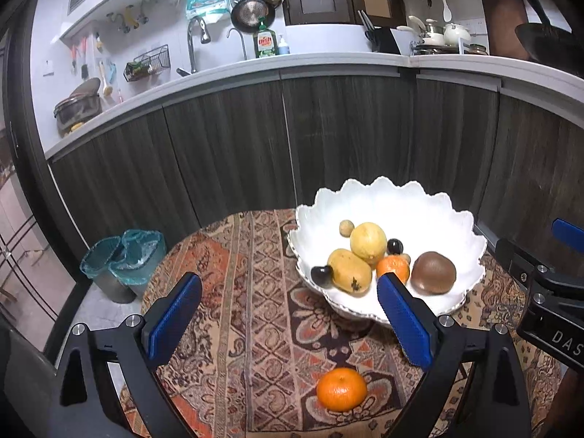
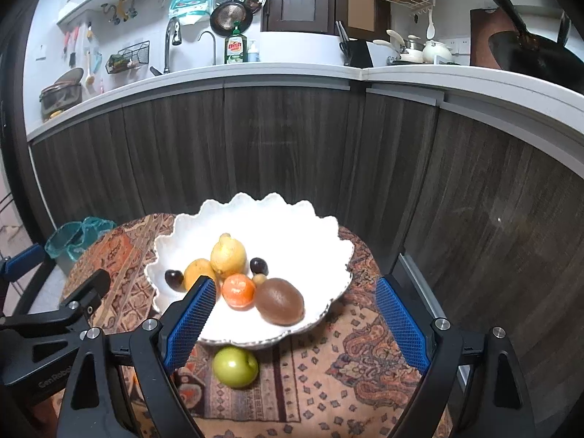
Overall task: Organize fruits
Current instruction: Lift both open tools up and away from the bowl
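Observation:
A white scalloped bowl [image 1: 449,219] stands on a round table with a patterned cloth [image 1: 255,292]; it also shows in the right wrist view [image 2: 292,226]. It holds a lemon [image 1: 368,239], a mango [image 1: 348,271], a tangerine [image 1: 394,267], a brown fruit [image 1: 433,272] and small dark fruits. A loose tangerine [image 1: 341,388] lies on the cloth under my open, empty left gripper [image 1: 290,319]. A green apple [image 2: 235,367] lies on the cloth just in front of the bowl, under my open, empty right gripper [image 2: 295,323].
Dark wooden cabinets [image 1: 346,138] under a white counter stand right behind the table. Two bins with teal liners [image 1: 124,262] stand on the floor to the left. The other gripper shows at the right edge of the left wrist view [image 1: 547,292].

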Tool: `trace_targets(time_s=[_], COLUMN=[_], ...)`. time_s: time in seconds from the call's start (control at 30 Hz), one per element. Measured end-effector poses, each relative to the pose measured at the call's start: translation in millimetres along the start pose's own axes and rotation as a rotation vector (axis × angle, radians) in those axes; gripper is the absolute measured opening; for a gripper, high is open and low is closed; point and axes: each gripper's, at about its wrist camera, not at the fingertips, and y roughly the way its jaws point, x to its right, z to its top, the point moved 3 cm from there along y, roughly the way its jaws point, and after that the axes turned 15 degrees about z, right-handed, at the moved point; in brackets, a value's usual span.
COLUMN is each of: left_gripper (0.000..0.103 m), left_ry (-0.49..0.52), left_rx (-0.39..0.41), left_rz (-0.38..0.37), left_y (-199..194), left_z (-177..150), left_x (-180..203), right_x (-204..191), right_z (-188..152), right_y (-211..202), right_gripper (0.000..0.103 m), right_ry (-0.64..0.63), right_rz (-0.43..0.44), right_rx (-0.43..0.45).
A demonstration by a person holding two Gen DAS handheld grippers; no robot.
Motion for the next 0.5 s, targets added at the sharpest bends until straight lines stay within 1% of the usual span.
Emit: trace_targets(time_s=[0.5], left_gripper=[0.098], left_ry=[0.014], left_rx=[-0.041], left_rz=[-0.033], left_y=[11], left_z=[-29], left_x=[9], right_x=[3], right_z=[-29], right_y=[10], right_gripper=[0.090], right_ry=[0.016], right_rz=[0.009], right_rx=[-0.047])
